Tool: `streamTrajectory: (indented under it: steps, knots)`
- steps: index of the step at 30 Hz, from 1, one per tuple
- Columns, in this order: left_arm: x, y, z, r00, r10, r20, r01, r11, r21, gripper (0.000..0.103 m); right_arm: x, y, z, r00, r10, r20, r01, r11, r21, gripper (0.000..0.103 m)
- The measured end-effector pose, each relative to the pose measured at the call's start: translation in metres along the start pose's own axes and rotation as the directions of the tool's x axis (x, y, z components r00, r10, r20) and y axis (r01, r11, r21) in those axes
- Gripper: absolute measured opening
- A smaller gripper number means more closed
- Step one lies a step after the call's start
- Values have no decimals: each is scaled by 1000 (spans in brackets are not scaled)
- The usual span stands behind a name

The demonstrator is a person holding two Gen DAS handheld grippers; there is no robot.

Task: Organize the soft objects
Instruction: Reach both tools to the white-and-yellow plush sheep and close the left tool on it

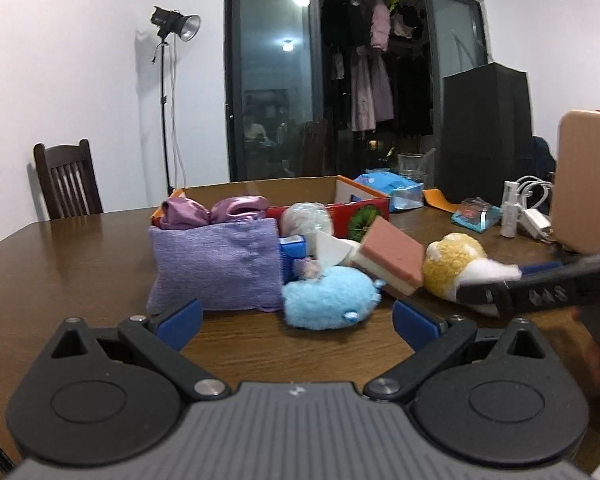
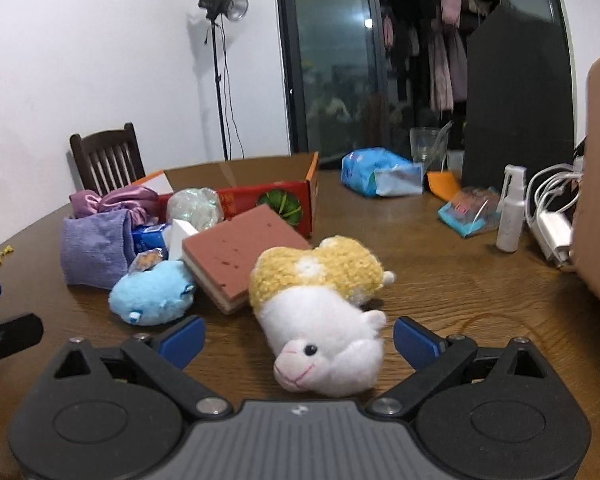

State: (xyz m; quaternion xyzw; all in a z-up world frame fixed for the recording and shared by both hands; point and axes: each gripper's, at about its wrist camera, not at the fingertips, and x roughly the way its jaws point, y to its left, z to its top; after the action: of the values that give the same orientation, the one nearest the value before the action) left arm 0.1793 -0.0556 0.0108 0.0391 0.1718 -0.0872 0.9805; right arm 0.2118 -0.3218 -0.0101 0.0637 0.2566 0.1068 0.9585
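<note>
On the brown table (image 2: 460, 280) | right claw (image 2: 298, 340) is standing wide open around the white-and-yellow plush (image 2: 320, 312), not gripping it | left claw (image 1: 298, 320) is also gaping wide, holding nothing, blue plush (image 1: 328, 300) lying just ahead | pink sponge (image 2: 236, 256) is leaning between both plushes | red box (image 2: 284, 196) is sitting behind them.

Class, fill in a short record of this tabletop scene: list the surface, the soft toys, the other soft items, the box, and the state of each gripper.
Surface: wooden table
Soft toys: blue plush; yellow and white plush, lying on its side
Other soft items: purple cloth; pink sponge leaning among the pile; purple satin bow
Box: open red cardboard box behind the pile
Left gripper: open, facing the blue plush
Right gripper: open, around the yellow and white plush
</note>
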Motion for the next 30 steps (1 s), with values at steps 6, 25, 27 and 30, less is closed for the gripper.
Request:
streamTrajectory:
  steps: [6,25,27,30]
  knots:
    - [17,36,13,993,114,-36,-116,991,-70,103,-33,27,-5,911,413,2,-413,911,11,94]
    - [81,-26,22,919,-331,-213,293,937,-190,44,16,-41,-3,985,170,-1,-168,977,131,53]
    - [85,-28,22,909,-353,-221,307,927,-215,39,9,-41,-7,985,171,2,-170,973,154,49]
    - [88,-26,21,911,-350,-219,300,925,-232,42,4,-42,-12,982,188,-3,-185,968,167,47]
